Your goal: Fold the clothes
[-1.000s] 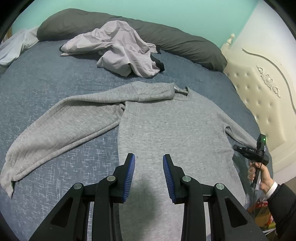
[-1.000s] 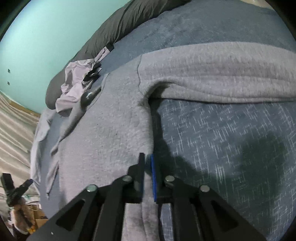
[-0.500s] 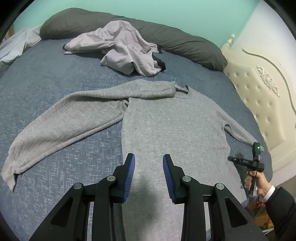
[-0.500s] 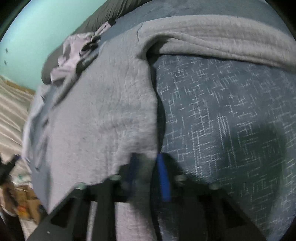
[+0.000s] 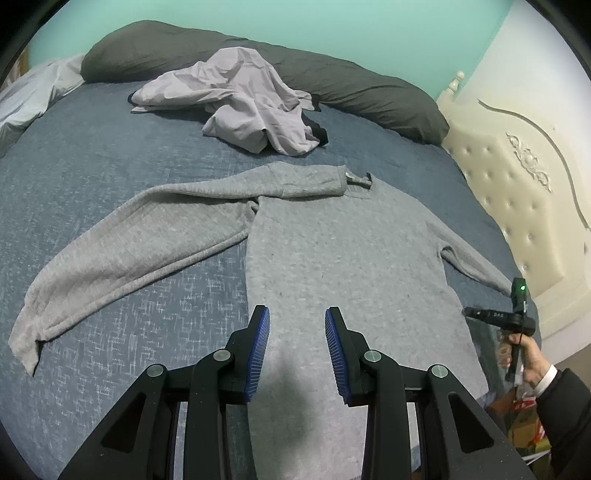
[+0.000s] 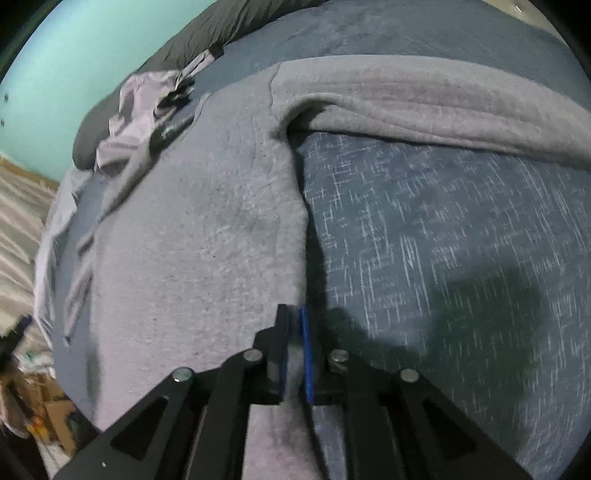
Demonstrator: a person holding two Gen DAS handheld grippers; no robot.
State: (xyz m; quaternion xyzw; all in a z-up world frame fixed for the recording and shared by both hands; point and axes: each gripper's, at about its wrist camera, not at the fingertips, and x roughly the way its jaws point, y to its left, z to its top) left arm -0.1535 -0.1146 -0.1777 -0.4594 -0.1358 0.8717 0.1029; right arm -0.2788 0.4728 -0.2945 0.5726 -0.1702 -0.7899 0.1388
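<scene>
Right tongs (image 6: 294, 325) on sweater (image 6: 192, 266) edge

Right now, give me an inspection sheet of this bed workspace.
Surface: blue bedspread, patterned, fairly smooth.
Job's things: grey sweater laid flat, both sleeves spread out.
Clutter: crumpled pale lilac garment beyond the sweater; dark long pillow at the far edge; white bedding at far left.
Grippers: left gripper open above the sweater's lower body, nothing between its pads; right gripper has sweater edge between its pads, jaws just opening.
Cables: nothing seen.
Surroundings: teal wall; cream tufted headboard; boxes on the floor.
</scene>
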